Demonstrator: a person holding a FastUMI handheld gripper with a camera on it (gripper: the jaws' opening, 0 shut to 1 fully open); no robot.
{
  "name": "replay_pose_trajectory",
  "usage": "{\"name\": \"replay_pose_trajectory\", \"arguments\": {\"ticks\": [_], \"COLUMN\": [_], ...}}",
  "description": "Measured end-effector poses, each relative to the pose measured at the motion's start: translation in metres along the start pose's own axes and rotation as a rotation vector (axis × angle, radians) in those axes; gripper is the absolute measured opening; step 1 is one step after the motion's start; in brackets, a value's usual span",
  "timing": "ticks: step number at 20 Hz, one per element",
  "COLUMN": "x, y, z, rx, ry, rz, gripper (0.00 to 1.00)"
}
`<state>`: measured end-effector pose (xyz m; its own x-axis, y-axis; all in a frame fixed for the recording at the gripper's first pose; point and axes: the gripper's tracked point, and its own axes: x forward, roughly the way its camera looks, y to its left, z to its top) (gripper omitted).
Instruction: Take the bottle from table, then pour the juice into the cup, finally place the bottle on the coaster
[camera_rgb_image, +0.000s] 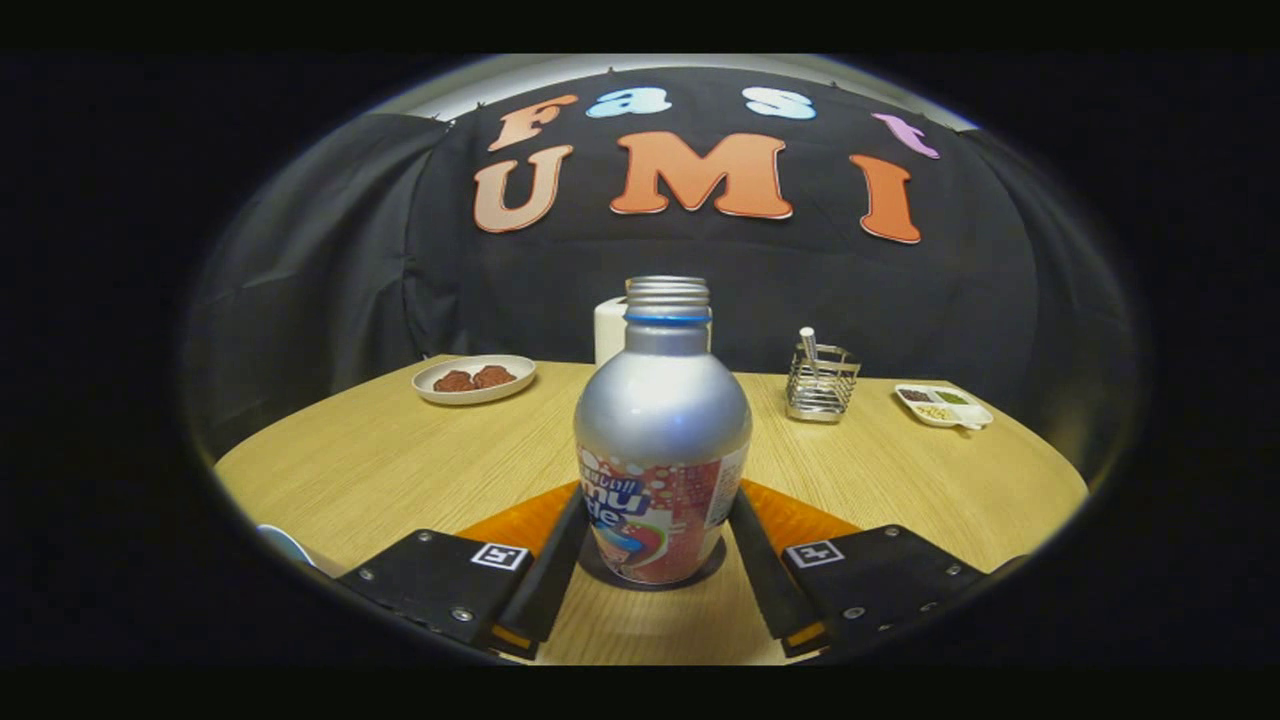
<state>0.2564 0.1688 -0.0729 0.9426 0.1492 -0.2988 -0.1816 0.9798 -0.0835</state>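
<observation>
Hand-held gripper fingers flank upright bottle.

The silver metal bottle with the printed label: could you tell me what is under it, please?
An orange coaster shows either side of the silver metal bottle; the fingers flank it. Its middle is covered.

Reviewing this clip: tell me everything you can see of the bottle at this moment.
The bottle is a squat, silvery metal-looking one with rounded shoulders, a short threaded neck with no cap, and a blue ring below the threads. A colourful printed label wraps its lower body. It stands upright between the fingers of the gripper, which flank its lower sides closely; whether they press on it is unclear. Its base sits at the near edge of an orange coaster on the wooden table.
</observation>
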Motion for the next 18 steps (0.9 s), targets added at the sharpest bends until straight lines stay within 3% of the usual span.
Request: {"name": "replay_pose_trajectory", "arguments": {"ticks": [10,14,18], "x": [-0.004,-0.015,-0.040], "y": [-0.001,0.000,-0.004], "z": [-0.004,0.000,0.009], "rx": [-0.026,-0.029,-0.022], "ry": [0.018,0.011,-0.011], "rz": [-0.012,-0.018,-0.026], "gripper": [0.84,0.97,0.98]}}
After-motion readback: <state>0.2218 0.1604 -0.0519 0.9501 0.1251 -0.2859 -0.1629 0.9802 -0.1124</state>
